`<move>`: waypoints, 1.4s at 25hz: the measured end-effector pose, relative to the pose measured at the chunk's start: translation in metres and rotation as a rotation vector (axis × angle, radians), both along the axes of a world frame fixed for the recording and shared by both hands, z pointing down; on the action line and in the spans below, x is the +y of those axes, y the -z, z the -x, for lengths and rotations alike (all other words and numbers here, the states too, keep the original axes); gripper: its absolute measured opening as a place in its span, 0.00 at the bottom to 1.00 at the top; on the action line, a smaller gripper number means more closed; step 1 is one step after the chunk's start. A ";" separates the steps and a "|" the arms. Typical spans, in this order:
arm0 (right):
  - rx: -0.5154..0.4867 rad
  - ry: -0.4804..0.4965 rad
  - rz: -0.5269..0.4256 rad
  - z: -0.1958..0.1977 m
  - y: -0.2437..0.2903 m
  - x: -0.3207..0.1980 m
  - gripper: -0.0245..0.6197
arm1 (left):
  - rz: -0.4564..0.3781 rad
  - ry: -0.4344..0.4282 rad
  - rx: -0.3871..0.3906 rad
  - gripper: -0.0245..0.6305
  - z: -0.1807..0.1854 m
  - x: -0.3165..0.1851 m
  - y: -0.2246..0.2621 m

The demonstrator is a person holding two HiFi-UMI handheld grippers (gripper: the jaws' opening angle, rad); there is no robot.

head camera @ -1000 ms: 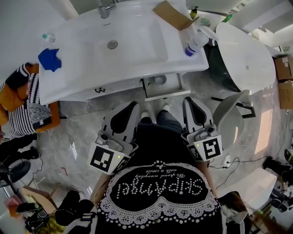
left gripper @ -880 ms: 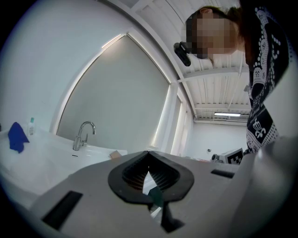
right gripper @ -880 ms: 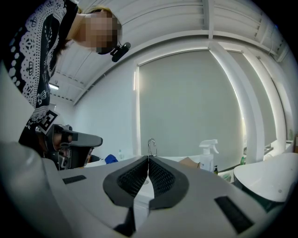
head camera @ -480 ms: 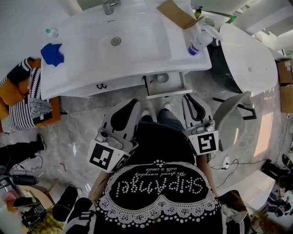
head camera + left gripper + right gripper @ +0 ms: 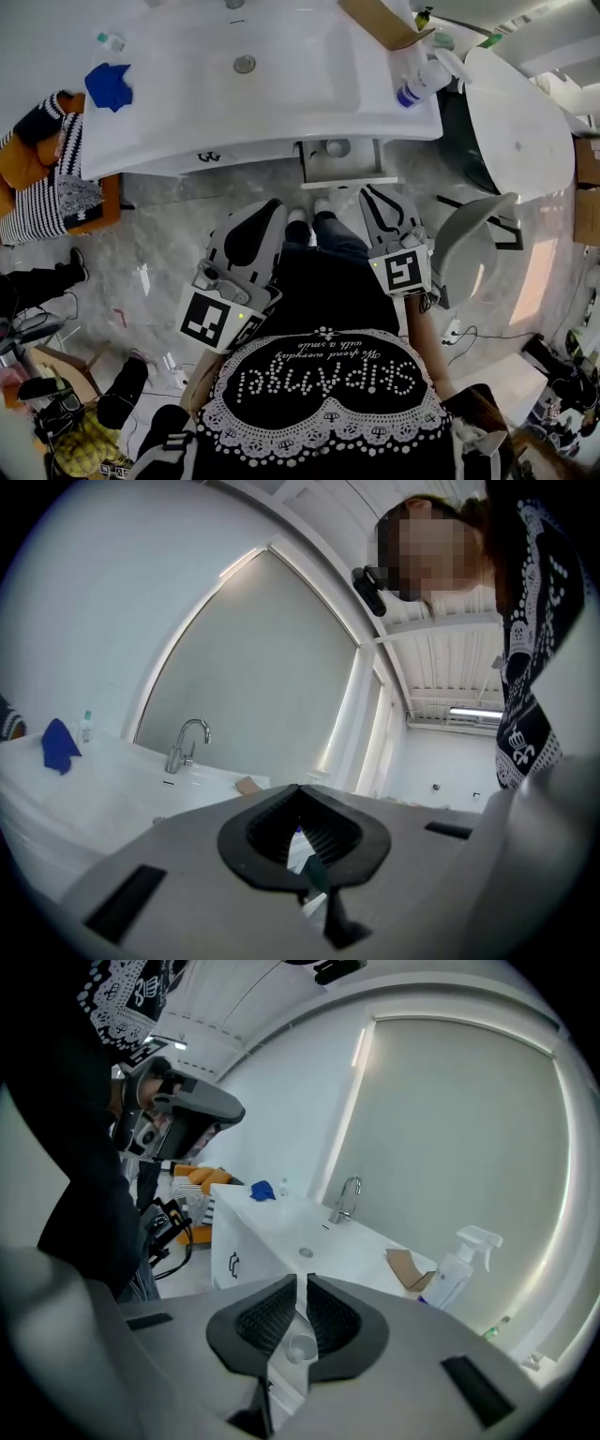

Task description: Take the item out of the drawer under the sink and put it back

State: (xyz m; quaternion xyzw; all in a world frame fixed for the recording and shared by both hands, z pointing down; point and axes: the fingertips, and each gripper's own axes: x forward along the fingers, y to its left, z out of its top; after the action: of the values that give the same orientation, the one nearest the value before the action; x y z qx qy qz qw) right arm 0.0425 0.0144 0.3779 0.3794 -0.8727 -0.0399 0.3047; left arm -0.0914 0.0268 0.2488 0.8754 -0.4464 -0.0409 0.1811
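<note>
Drawer (image 5: 349, 180) under the sink (image 5: 281, 89) stood open, a small round white cup (image 5: 337, 148) lying inside it; left gripper (image 5: 274, 208) and right gripper (image 5: 368, 194) hung short of it, each with jaws together on nothing

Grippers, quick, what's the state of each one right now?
Left gripper: closed, holding nothing.
Right gripper: closed, holding nothing.

sinks (image 5: 309, 66): one
faucets (image 5: 179, 747): one
open drawers (image 5: 349, 181): one
spray bottles (image 5: 422, 82): one
blue cloths (image 5: 108, 86): one
cardboard pieces (image 5: 380, 21): one
</note>
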 end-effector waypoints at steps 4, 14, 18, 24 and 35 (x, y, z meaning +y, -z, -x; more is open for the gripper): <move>0.018 0.038 0.025 -0.004 -0.010 -0.009 0.07 | 0.018 0.043 -0.001 0.04 -0.001 0.001 -0.002; 0.115 0.152 0.068 -0.006 -0.054 -0.033 0.15 | 0.041 0.144 -0.014 0.04 0.003 -0.006 -0.003; 0.190 0.209 0.073 -0.003 -0.073 -0.038 0.15 | 0.043 0.160 -0.019 0.04 0.003 -0.005 -0.001; 0.241 0.264 0.113 -0.005 -0.106 -0.047 0.15 | 0.050 0.217 -0.034 0.04 0.008 -0.010 -0.004; 0.346 0.365 0.160 -0.007 -0.158 -0.059 0.15 | 0.059 0.317 -0.053 0.04 0.018 -0.013 -0.008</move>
State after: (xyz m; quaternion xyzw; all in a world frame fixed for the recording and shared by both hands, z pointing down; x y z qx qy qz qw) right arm 0.0496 -0.0446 0.5358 0.1781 -0.8619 -0.0891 0.4664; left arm -0.1089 0.0139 0.2572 0.7892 -0.5844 -0.0327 0.1860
